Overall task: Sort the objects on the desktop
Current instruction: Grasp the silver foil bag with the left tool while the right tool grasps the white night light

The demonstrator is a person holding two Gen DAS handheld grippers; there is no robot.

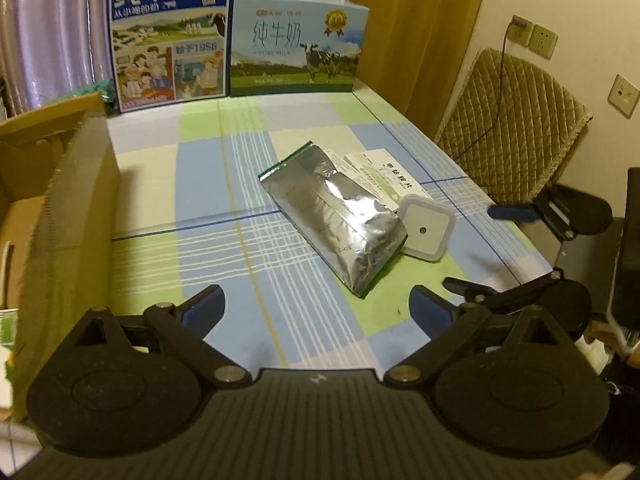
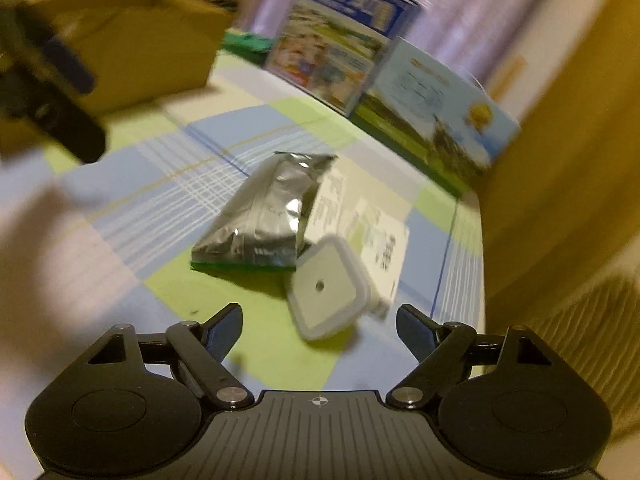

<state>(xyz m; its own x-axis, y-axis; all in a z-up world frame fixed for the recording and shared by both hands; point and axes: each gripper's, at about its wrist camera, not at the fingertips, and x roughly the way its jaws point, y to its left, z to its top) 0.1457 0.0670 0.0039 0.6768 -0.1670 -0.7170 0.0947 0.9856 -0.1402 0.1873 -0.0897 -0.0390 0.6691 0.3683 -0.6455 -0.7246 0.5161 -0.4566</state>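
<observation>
Two handheld grippers hover over a table covered in a blue, green and white checked cloth [image 1: 200, 184], and neither holds anything. The left gripper [image 1: 316, 304] fills the bottom of its own view with its jaws spread wide and only bare cloth between them. The right gripper [image 2: 319, 320] is likewise wide open at the bottom of its blurred view.

Three loose things cluster at the centre right of the left view. A silver foil pouch [image 1: 336, 216] lies flat, its long axis running diagonally from upper left to lower right. Its lower end touches a small white square device [image 1: 426, 232] with a dark dot at its centre. Behind both, partly under the pouch, lies a white and green medicine box [image 1: 384, 176].

An open cardboard box [image 1: 68, 208] stands along the left edge, probably where sorted items go. Two milk cartons [image 1: 172, 36] stand upright at the far edge of the table.

In the right wrist view the white device sits just ahead of the open jaws, slightly right of centre, with the pouch beyond it. The right gripper looks nearer and better lined up, so it seems the likelier one to pick next.
</observation>
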